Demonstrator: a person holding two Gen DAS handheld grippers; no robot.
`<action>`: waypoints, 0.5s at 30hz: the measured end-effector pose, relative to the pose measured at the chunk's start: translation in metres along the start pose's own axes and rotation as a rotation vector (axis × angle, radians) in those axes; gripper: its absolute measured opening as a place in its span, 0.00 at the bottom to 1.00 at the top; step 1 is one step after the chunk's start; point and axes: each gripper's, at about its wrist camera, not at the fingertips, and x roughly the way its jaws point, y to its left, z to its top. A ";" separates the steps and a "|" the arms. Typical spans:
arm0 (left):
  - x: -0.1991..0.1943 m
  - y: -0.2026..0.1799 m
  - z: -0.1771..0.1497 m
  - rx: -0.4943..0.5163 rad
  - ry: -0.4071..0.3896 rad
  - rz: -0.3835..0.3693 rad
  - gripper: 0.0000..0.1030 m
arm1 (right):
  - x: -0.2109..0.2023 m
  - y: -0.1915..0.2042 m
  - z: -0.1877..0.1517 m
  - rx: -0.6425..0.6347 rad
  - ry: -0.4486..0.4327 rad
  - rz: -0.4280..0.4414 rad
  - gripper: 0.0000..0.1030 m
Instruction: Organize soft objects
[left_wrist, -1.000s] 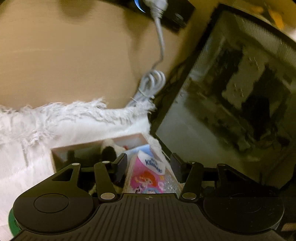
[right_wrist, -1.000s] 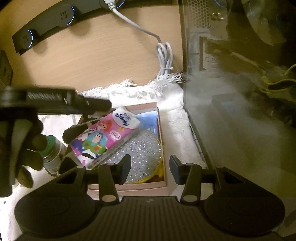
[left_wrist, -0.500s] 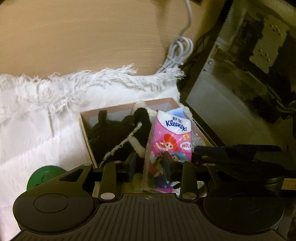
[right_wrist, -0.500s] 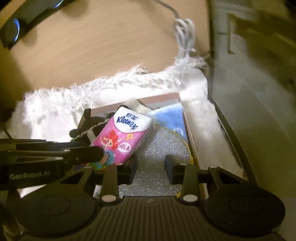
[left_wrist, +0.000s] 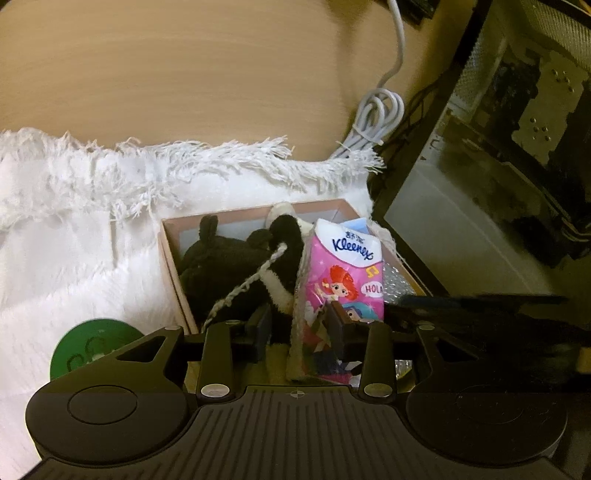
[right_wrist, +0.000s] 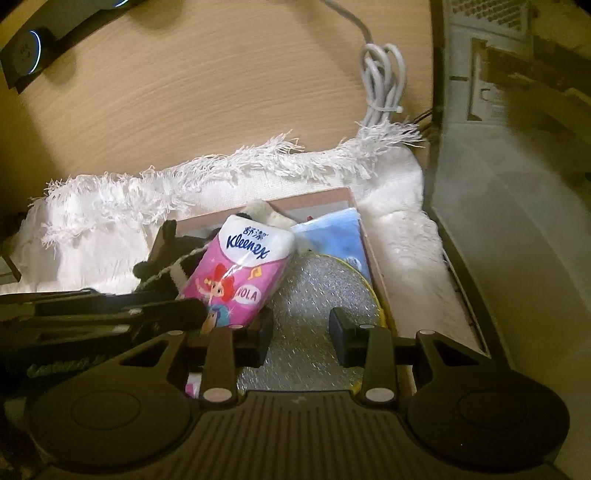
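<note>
On the far left of the left wrist view, a green lid (left_wrist: 92, 345) lies on the white fringed rug (left_wrist: 74, 236), just beside the box (left_wrist: 168, 254). Beyond the rug: bare wood floor (left_wrist: 184, 74), a coiled white cable (left_wrist: 376, 118) at the fringe, a power strip (right_wrist: 26, 51) top left in the right wrist view. A computer case (left_wrist: 480, 177) stands close along the rug's right edge, hemming in the box on that side.

Box contents, left to right: black-and-white plush (left_wrist: 236, 273) with a braided cord across it, filling the left part; Kleenex pack (left_wrist: 343, 284) tilted on end, leaning against the plush; blue packet (right_wrist: 332, 236) at the back right; glittery silver disc (right_wrist: 314, 295) with a yellow rim, flat on the right floor of the box.

Left gripper (left_wrist: 299, 328): jaws have just been opening, now part-open around the lower end of the Kleenex pack; right pad looks to touch it, left pad stands clear. No firm clamp seen.

Right gripper (right_wrist: 301, 336): jaws part-open over the disc, nothing between them. Left finger (right_wrist: 264, 332) sits just beside the pack's lower edge.
</note>
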 end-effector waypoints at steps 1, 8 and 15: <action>0.000 0.000 -0.001 -0.010 -0.007 0.003 0.43 | -0.008 0.000 -0.004 -0.003 -0.011 -0.007 0.37; -0.005 -0.016 -0.009 -0.032 -0.069 0.085 0.44 | -0.084 0.004 -0.064 -0.247 -0.168 0.052 0.58; -0.050 -0.053 -0.044 -0.155 -0.231 0.252 0.40 | -0.072 -0.026 -0.098 -0.395 -0.026 0.204 0.58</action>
